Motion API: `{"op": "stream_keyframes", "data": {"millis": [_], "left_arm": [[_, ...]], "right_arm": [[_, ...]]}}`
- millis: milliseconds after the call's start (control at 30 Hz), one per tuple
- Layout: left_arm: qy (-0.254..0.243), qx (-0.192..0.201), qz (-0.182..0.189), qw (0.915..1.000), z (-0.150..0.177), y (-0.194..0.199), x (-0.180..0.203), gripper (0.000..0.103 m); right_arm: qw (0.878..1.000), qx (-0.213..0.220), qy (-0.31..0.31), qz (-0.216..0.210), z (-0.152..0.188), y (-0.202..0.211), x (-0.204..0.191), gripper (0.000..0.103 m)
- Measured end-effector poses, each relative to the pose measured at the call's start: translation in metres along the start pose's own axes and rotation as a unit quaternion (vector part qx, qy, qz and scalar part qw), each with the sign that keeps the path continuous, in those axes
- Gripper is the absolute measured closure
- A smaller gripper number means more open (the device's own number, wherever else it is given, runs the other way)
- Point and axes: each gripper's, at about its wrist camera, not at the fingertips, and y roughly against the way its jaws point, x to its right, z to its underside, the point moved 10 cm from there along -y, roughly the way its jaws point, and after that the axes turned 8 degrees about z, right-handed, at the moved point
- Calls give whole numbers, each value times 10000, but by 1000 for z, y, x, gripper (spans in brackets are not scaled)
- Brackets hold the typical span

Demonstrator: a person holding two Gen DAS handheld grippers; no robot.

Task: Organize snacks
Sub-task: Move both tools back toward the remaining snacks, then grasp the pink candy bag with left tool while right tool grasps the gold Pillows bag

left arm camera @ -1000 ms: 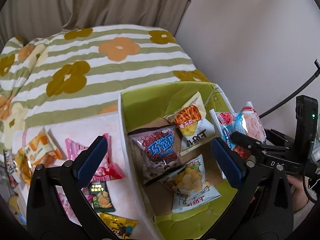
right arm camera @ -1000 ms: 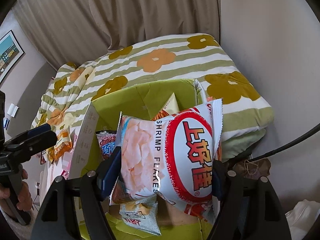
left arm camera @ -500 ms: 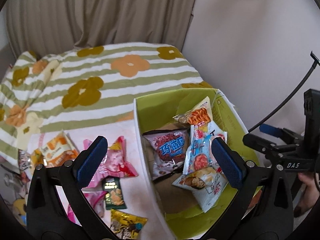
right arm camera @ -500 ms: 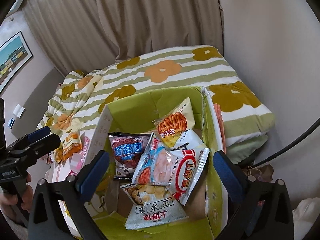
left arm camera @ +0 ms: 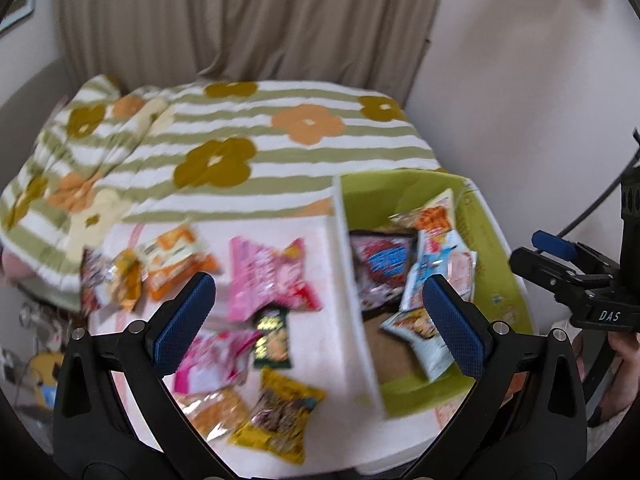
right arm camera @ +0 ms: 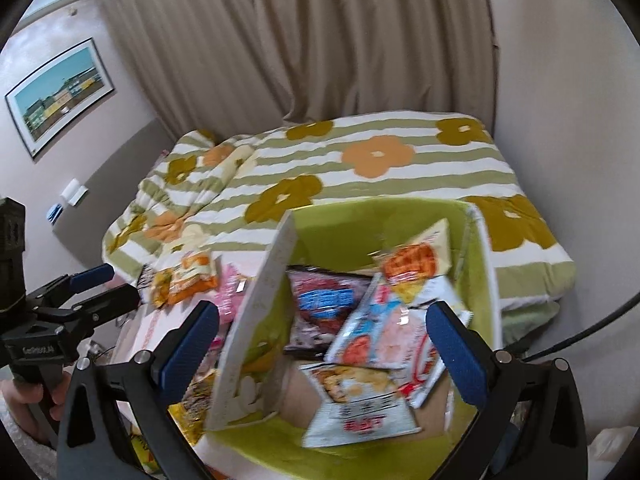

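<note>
1. Looking along the left gripper (left arm camera: pixel 318 322), its blue pads stand wide apart with nothing between them. Loose snack packets lie below on a pale pink sheet (left arm camera: pixel 320 364): a pink bag (left arm camera: pixel 268 280), a small dark green packet (left arm camera: pixel 273 338), a yellow packet (left arm camera: pixel 280 412) and orange packets (left arm camera: pixel 176 262). The green box (left arm camera: pixel 500 248) sits to the right with several bags inside. The right gripper (left arm camera: pixel 560 260) shows at the far right edge

2. From the right gripper's (right arm camera: pixel 320 346) own camera, its pads are spread open and empty above the green box (right arm camera: pixel 478 248). Inside lie a shrimp flakes bag (right arm camera: pixel 380 334), a red-and-blue bag (right arm camera: pixel 324 300), an orange chip bag (right arm camera: pixel 414 266) and a white chip bag (right arm camera: pixel 356 404). The left gripper (right arm camera: pixel 98 288) shows at the left edge
</note>
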Motion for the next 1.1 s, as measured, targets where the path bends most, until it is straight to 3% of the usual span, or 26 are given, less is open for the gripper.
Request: {"op": "stream_keyframes", "data": {"millis": [267,533,833,1100], "left_arm": [[247,36,-340,9991,20,44,-89,0],[48,-477,135,9988,54,49,-140,0],[-316,-1340,687,9881,89,6,-148,0],[-257,-1972,965,9753,115,-61,-143,0]], "right_arm": [[9993,-26,296,-211,17,7,-70,0],[9995,-167,-223,124,58,6,-129,0],[9915,-595,-970,625,124,-19,-174,0],[9750,-1085,-1558,1151,178,-59,-175,0]]}}
